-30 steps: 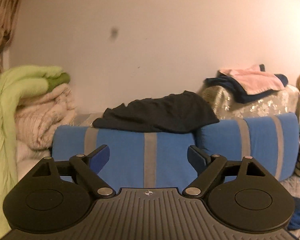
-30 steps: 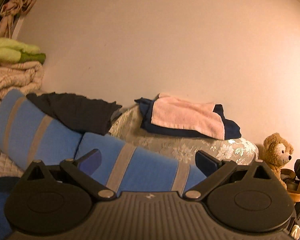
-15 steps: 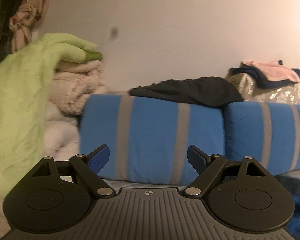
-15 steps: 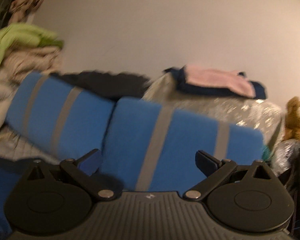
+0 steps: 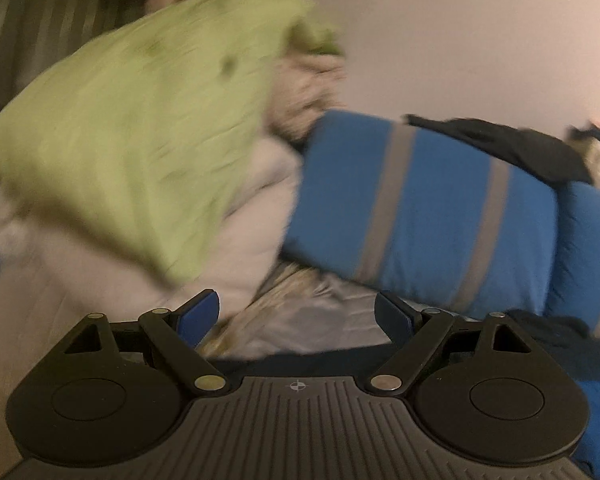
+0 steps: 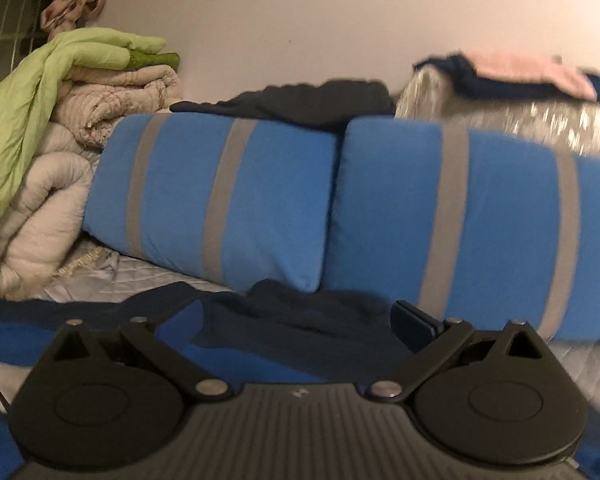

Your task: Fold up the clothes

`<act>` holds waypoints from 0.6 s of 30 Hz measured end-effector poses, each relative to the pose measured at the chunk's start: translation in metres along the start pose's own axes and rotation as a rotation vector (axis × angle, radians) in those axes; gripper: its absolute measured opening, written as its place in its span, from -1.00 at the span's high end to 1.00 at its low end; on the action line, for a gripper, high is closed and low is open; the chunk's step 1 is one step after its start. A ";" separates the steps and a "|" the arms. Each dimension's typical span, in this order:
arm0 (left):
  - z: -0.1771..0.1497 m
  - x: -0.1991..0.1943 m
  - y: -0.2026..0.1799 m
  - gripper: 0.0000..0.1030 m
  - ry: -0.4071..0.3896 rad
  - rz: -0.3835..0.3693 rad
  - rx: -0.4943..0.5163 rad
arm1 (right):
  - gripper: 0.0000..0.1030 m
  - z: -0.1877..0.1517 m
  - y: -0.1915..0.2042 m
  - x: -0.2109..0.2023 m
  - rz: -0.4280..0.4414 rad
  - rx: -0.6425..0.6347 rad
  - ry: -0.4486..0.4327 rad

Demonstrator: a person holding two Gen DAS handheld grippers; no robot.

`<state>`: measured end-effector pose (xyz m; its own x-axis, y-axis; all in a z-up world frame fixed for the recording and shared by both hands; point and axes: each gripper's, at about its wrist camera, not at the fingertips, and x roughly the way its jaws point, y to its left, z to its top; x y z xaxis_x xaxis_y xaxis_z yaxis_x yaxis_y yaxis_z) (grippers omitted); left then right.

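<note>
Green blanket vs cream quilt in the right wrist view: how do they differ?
The green blanket is smooth, thin and bright; the cream quilt is thick, stitched and pale. The green blanket tops the pile and drapes down its side; the cream quilt lies folded beneath. Both sit left of the blue pillows.

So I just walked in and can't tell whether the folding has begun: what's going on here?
Nothing is being handled yet. The left tool and right tool are both open and empty. A dark blue garment lies unfolded on the bed below the right tool, in front of two blue striped pillows. A green blanket tops the bedding pile to the left.
</note>
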<state>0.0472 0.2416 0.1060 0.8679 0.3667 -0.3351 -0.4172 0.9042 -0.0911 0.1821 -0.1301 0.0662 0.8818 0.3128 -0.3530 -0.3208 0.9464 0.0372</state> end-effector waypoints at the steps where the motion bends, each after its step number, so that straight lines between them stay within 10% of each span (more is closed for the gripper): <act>1: -0.006 -0.001 0.011 -0.67 0.006 0.017 -0.042 | -1.00 -0.005 0.001 0.003 0.001 0.013 -0.008; 12: -0.079 -0.004 0.145 -0.65 0.072 0.049 -0.706 | -1.00 -0.035 -0.015 0.019 0.013 0.181 -0.017; 18: -0.122 -0.009 0.176 -0.64 0.104 0.004 -0.905 | -1.00 -0.040 -0.015 0.019 0.023 0.180 0.001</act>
<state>-0.0664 0.3705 -0.0216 0.8556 0.3082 -0.4160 -0.5106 0.3695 -0.7764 0.1897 -0.1414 0.0217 0.8746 0.3341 -0.3514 -0.2735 0.9383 0.2115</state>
